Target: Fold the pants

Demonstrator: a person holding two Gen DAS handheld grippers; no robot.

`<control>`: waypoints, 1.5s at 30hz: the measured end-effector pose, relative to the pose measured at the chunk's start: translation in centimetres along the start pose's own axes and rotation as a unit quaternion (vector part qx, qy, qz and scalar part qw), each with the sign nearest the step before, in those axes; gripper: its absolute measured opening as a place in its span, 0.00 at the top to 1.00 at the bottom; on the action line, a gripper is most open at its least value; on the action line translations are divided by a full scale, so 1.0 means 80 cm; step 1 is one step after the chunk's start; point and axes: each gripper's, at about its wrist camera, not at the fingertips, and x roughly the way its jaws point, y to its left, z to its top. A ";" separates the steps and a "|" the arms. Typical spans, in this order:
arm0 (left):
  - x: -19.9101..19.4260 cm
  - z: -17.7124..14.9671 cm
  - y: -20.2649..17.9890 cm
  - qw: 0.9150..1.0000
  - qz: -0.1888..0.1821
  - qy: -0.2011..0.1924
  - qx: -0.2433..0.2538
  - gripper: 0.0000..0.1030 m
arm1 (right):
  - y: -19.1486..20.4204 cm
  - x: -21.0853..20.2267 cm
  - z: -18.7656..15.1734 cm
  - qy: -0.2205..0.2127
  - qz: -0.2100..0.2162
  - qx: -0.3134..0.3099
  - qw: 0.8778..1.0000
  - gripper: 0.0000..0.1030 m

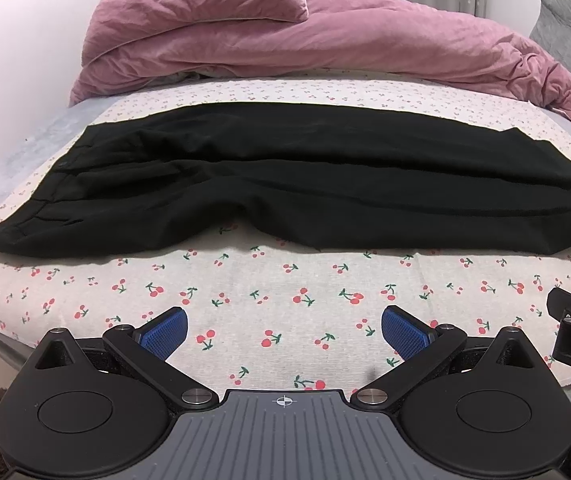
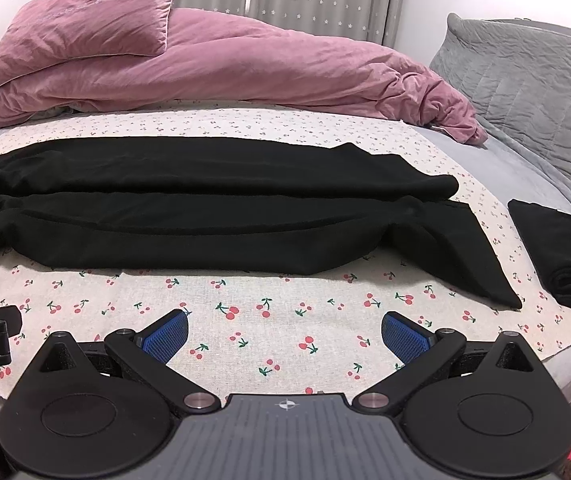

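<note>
Black pants [image 1: 269,184] are lying flat across the cherry-print sheet [image 1: 285,304].
Left gripper [image 1: 284,334] and right gripper [image 2: 284,334] are hovering near the pants, both gaping wide, gripping nothing.

Black linkages, seemingly ribbed blue fingers [image 1: 167,330]

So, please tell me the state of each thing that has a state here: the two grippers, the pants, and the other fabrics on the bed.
Left gripper: open, holds nothing, above the cherry-print sheet.
Right gripper: open, holds nothing.
Black pants: spread lengthwise, legs side by side, not yet folded.
Second black garment: folded into a stack, beside the leg ends.
Pink duvet: bunched up behind the pants.
Pink pillow: resting on the duvet.
</note>
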 end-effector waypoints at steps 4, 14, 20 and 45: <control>0.000 0.000 0.000 1.000 -0.001 0.001 0.000 0.00 | 0.000 0.000 -0.001 0.000 0.000 0.000 1.000 0.00; 0.000 0.001 0.000 1.000 0.001 0.001 0.001 0.00 | 0.000 0.002 -0.003 0.000 0.001 -0.001 1.000 0.00; 0.002 0.001 -0.001 1.000 0.001 0.002 0.000 0.00 | 0.001 0.002 -0.003 0.000 0.000 -0.001 1.000 0.00; 0.012 0.014 0.037 1.000 0.002 -0.022 0.002 0.00 | -0.008 0.013 0.001 -0.007 0.002 -0.017 1.000 0.00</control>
